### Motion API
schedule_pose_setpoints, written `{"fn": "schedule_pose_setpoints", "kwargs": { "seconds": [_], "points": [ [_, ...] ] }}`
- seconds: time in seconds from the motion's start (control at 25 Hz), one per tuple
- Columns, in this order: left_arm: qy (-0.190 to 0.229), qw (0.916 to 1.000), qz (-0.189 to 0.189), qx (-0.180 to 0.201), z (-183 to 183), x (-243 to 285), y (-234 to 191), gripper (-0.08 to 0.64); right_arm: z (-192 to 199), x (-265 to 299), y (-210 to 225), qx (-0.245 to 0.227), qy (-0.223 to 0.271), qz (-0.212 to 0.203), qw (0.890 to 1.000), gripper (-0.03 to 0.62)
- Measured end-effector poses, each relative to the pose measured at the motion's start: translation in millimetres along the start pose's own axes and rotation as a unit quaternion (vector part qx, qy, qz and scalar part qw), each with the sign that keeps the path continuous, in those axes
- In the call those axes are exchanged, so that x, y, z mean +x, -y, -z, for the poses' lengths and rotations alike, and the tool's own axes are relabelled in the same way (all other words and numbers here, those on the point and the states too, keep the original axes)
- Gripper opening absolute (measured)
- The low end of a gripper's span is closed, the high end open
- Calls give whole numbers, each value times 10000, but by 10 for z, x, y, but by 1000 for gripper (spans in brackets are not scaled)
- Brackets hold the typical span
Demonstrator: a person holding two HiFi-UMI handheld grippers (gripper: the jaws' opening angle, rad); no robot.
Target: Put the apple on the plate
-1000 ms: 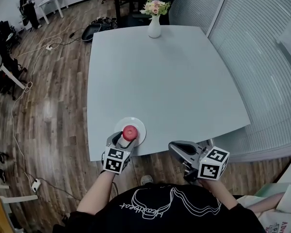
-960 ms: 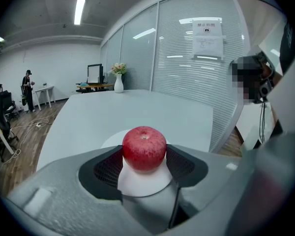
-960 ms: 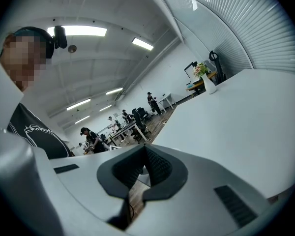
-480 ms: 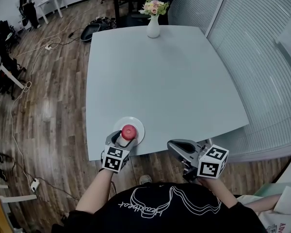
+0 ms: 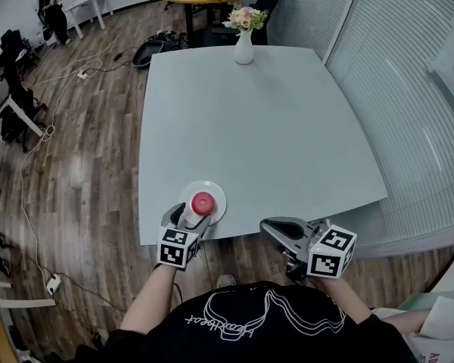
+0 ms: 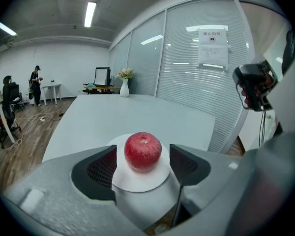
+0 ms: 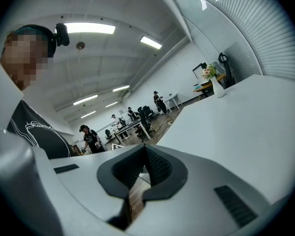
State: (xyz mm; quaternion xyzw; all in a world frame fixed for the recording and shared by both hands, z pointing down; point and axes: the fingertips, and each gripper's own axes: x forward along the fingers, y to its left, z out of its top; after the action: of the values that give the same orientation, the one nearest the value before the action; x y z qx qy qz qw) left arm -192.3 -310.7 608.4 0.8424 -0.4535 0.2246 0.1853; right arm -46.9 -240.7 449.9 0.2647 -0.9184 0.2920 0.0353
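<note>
A red apple rests on a small white plate near the front left edge of the grey table. My left gripper sits just behind the plate, its jaws opening on either side of the apple. Small gaps show between the pads and the fruit. My right gripper hovers off the table's front edge, to the right of the plate. It is shut, with nothing between its pads.
A white vase of flowers stands at the table's far edge. A glass wall with blinds runs along the right. Wooden floor with cables, desks and people lies to the left.
The left jaws have spread apart and let go of the apple, which now rests on the plate. Both hands have stayed almost in place.
</note>
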Motion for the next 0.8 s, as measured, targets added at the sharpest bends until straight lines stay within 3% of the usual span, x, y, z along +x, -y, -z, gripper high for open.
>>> {"fn": "schedule_pose_setpoints", "kwargs": {
  "seconds": [0.24,0.4,0.56,0.8],
  "points": [
    [233,9985,-189,-456,-189,-431,241,324,-52,-151,-193,-317,-89,-302,9990,9],
    [545,9950,395,-734,-541,-786,689,321,-114,-228,-266,-407,-156,-512,9977,9],
    [1011,9897,839,-566,-949,-1146,1177,312,-187,-257,-309,-506,-45,-675,9964,9],
    [1682,9784,1003,-657,-1236,-1561,1636,91,-130,-334,-464,-593,117,-1059,9925,9]
  ]
}}
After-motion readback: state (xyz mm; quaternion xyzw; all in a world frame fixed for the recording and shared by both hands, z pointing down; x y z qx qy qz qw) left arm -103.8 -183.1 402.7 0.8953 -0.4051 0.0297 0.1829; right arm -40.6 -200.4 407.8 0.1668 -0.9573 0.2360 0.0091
